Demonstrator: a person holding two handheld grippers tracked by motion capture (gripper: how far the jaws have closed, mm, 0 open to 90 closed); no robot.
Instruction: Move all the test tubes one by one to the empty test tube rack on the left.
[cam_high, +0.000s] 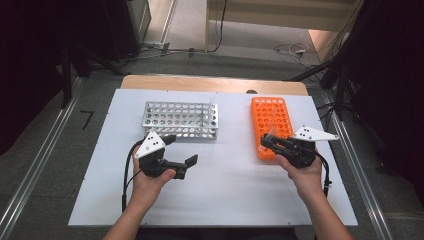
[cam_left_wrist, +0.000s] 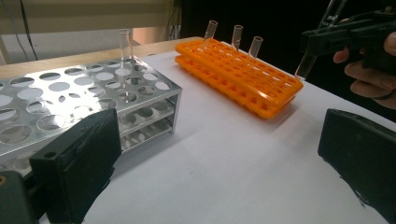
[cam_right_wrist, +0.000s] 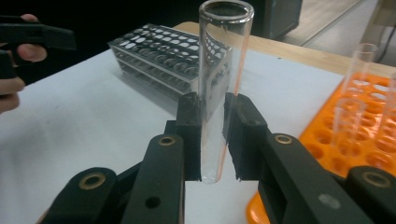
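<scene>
My right gripper (cam_right_wrist: 212, 135) is shut on a clear glass test tube (cam_right_wrist: 219, 84), held upright between its pads. In the high view this gripper (cam_high: 266, 142) hovers over the near left corner of the orange rack (cam_high: 272, 117). From the left gripper view, the held tube (cam_left_wrist: 307, 65) hangs just above the orange rack's (cam_left_wrist: 238, 77) near end, where three more tubes (cam_left_wrist: 236, 36) stand. My left gripper (cam_high: 180, 150) is open with nothing between its pads, in front of the metal rack (cam_high: 180, 120). One tube (cam_left_wrist: 125, 51) stands in the metal rack (cam_left_wrist: 93, 93).
Both racks sit on a white board (cam_high: 225, 190) over a wooden table. Bare board lies between the racks and toward the person. Floor rails run along both sides, and cables lie on the floor beyond the table.
</scene>
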